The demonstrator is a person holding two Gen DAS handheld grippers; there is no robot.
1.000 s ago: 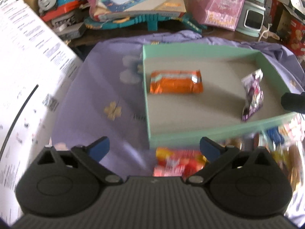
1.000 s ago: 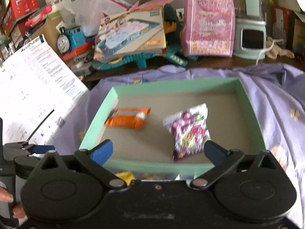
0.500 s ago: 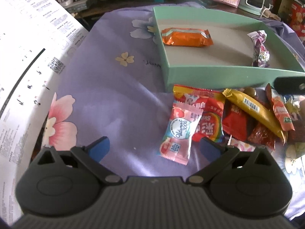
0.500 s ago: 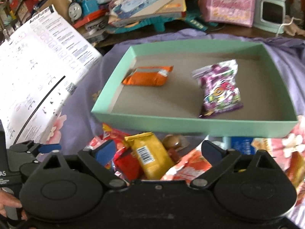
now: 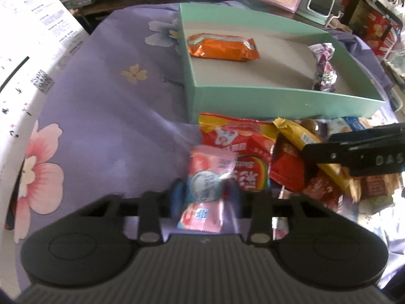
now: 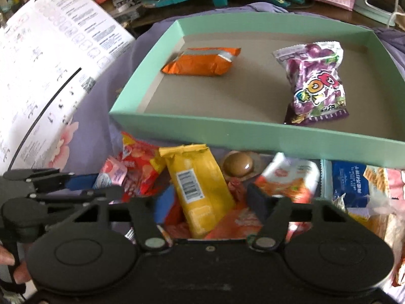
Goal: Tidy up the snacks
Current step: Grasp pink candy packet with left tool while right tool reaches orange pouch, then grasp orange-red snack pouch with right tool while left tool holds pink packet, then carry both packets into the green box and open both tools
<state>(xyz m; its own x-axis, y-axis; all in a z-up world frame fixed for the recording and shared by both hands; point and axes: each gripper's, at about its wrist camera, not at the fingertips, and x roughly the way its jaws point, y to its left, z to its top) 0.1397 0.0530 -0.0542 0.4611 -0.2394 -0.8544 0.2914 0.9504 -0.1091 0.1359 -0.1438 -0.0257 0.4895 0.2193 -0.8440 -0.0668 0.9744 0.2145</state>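
A green box (image 5: 278, 98) (image 6: 227, 134) holds an orange packet (image 5: 224, 48) (image 6: 202, 62) and a purple candy bag (image 6: 316, 81) (image 5: 324, 68). In front of it lies a pile of snacks. My left gripper (image 5: 203, 193) is shut on a pink snack packet (image 5: 205, 187), which also shows in the right wrist view (image 6: 108, 172). My right gripper (image 6: 210, 202) has closed in around a yellow packet (image 6: 200, 185) (image 5: 311, 152) in the pile, its fingers touching the packet's sides.
A red candy bag (image 5: 240, 147), a brown round sweet (image 6: 239, 166), a blue-and-white packet (image 6: 349, 185) and other wrappers lie on the purple flowered cloth (image 5: 101, 114). A white printed sheet (image 6: 45, 58) lies at the left. Toys and boxes crowd the back.
Both grippers dropped down to the snack pile. The left jaws closed on the pink packet. The right jaws narrowed around the yellow packet.
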